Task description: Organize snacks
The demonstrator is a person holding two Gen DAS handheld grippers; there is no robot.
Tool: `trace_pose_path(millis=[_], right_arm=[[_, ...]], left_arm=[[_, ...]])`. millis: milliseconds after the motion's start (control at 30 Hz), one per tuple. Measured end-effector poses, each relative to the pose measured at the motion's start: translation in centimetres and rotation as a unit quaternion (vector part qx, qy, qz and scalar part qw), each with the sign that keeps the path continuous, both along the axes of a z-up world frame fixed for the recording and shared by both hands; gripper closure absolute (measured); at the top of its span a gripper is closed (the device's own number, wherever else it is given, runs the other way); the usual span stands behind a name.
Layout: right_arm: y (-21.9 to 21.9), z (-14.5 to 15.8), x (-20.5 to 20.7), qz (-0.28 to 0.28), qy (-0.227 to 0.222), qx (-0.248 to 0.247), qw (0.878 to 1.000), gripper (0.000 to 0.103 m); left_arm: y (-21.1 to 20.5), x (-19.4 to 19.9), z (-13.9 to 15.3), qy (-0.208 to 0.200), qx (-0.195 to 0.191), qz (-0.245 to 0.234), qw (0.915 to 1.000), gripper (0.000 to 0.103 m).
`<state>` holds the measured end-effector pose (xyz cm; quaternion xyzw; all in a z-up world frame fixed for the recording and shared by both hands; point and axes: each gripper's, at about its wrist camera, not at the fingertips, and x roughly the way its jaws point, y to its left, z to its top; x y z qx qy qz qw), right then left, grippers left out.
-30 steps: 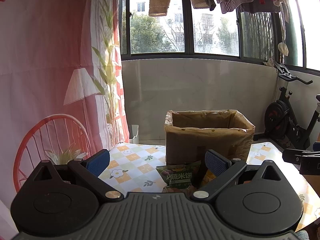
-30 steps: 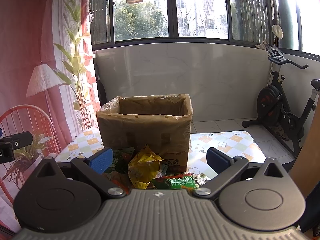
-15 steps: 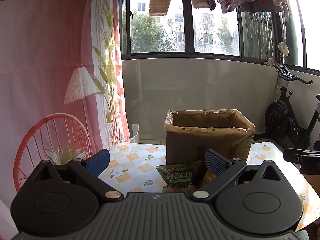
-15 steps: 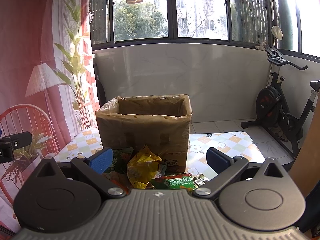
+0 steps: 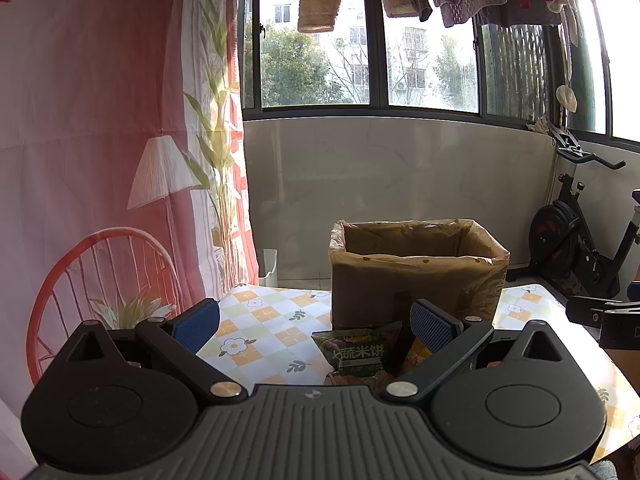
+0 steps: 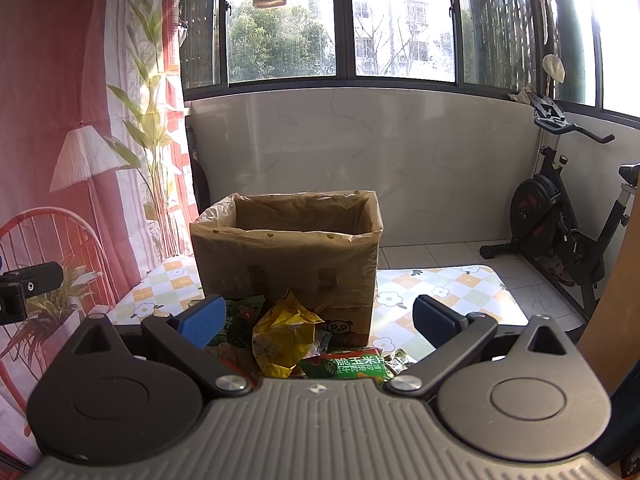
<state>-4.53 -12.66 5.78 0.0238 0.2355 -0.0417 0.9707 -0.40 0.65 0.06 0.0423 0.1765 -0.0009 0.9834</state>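
A cardboard box point(image 5: 416, 276) point(image 6: 288, 268) lined with a clear bag stands open-topped on the checked tablecloth. In front of it lies a heap of snack packets: a green rice-cracker packet point(image 5: 354, 352), a crumpled yellow packet point(image 6: 286, 332) and a green corn-snack packet point(image 6: 348, 366). My left gripper point(image 5: 316, 326) is open, hovering near the table's front with the packets just below its right finger. My right gripper point(image 6: 318, 320) is open too, above the heap, holding nothing. The box's inside is hidden from both views.
The table point(image 5: 264, 324) carries a flower-patterned cloth. An exercise bike point(image 6: 560, 216) stands on the floor at the right. A curtain with a lamp and chair print point(image 5: 100, 200) hangs at the left. A wooden board point(image 6: 620, 308) rises at the right edge.
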Motion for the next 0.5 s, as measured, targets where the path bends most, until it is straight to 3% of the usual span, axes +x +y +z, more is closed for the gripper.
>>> trace_pose_path(millis=[500], right_arm=[[0.08, 0.27, 0.01, 0.002, -0.001, -0.004, 1.000, 0.002]], left_arm=[[-0.01, -0.12, 0.06, -0.002, -0.002, 0.002, 1.0000, 0.001]])
